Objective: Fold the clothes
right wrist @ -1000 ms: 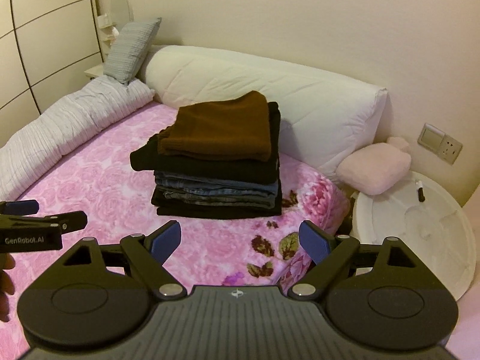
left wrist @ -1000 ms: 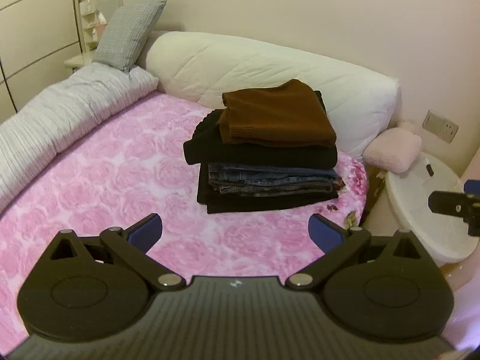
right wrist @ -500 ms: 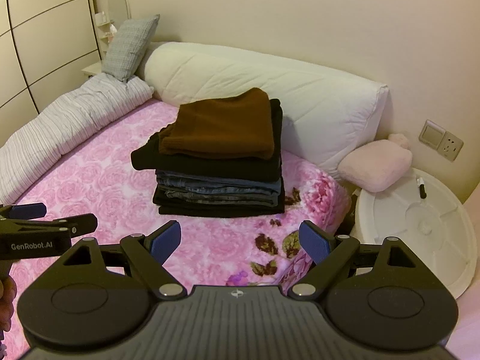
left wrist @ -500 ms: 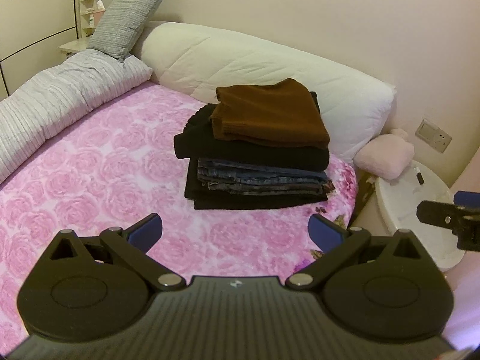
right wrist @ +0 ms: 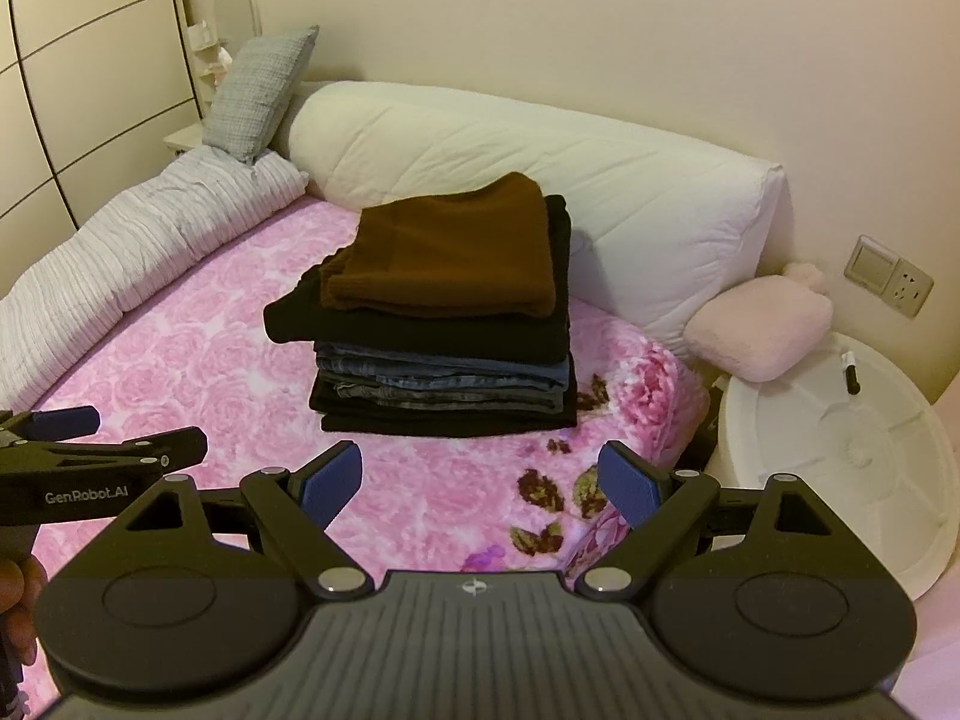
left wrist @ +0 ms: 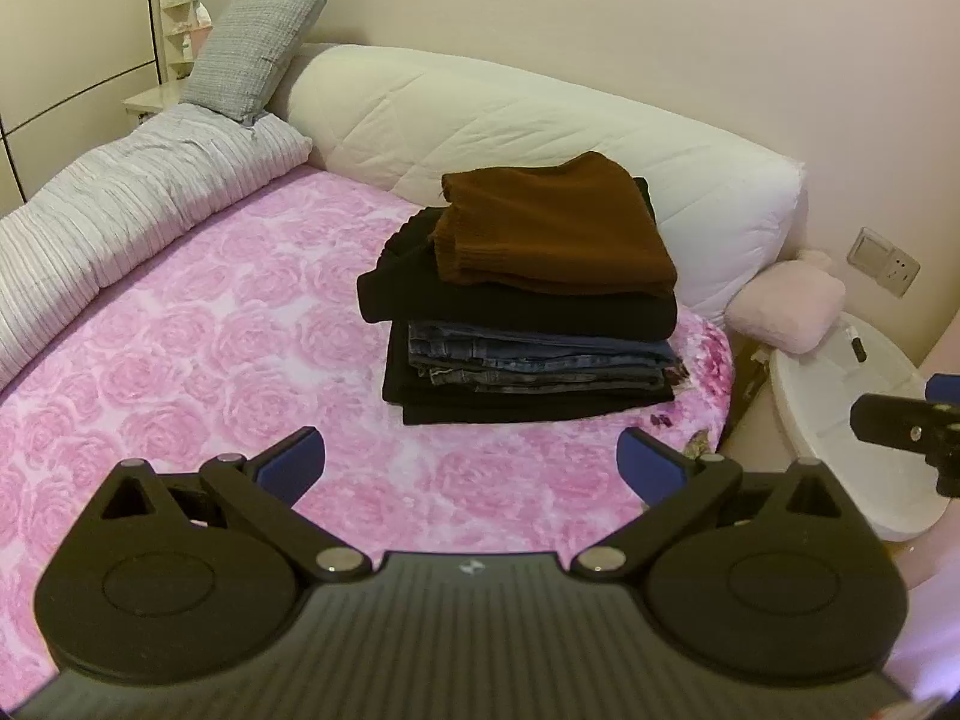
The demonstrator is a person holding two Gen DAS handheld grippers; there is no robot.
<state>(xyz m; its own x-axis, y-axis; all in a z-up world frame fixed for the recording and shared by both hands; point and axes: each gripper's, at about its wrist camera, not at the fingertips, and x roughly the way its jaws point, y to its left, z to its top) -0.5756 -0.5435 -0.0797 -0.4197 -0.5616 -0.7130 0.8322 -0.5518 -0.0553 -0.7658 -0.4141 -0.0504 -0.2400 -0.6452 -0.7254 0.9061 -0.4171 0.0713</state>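
Observation:
A stack of folded clothes sits on the pink rose-patterned bed (left wrist: 180,372): a brown knit top (left wrist: 552,228) on black garments and blue jeans (left wrist: 528,354). The stack also shows in the right wrist view (right wrist: 438,300). My left gripper (left wrist: 471,459) is open and empty, held back over the bed in front of the stack. My right gripper (right wrist: 480,477) is open and empty, also short of the stack, near the bed's front right edge. Each gripper shows at the edge of the other's view.
A long white bolster (left wrist: 540,138) lies behind the stack. A grey striped duvet (left wrist: 120,204) and grey pillow (left wrist: 258,54) lie at the left. A pink cushion (right wrist: 762,330) and a round white table (right wrist: 840,468) with a small marker stand at the right.
Both grippers have drawn back a little and shifted, so the stack sits slightly farther and more central. Both stay open and empty.

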